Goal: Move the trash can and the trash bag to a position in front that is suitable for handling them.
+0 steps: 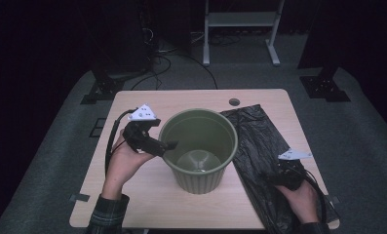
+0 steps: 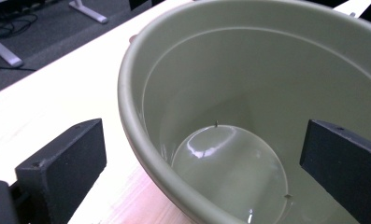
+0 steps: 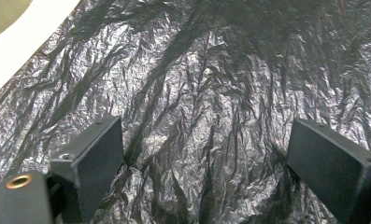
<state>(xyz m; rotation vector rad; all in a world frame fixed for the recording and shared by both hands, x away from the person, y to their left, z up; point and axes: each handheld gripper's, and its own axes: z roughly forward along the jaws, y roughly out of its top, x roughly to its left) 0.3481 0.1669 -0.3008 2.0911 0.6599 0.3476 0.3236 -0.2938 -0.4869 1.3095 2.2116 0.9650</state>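
Note:
An empty olive-green bin (image 1: 199,146) stands upright in the middle of the wooden table (image 1: 132,195). My left gripper (image 1: 166,145) is open and straddles the bin's left rim (image 2: 131,121): one jaw is outside the wall, the other inside, and neither pad touches it. A crinkled black plastic bag (image 1: 259,141) lies flat on the table to the right of the bin. My right gripper (image 1: 279,176) hovers low over the bag's near end (image 3: 206,93), open, with nothing between its jaws.
The table's front edge is near my forearms. A small round hole (image 1: 234,102) sits near the table's back edge. Beyond the table are a dark floor, cables and a white frame stand (image 1: 240,29).

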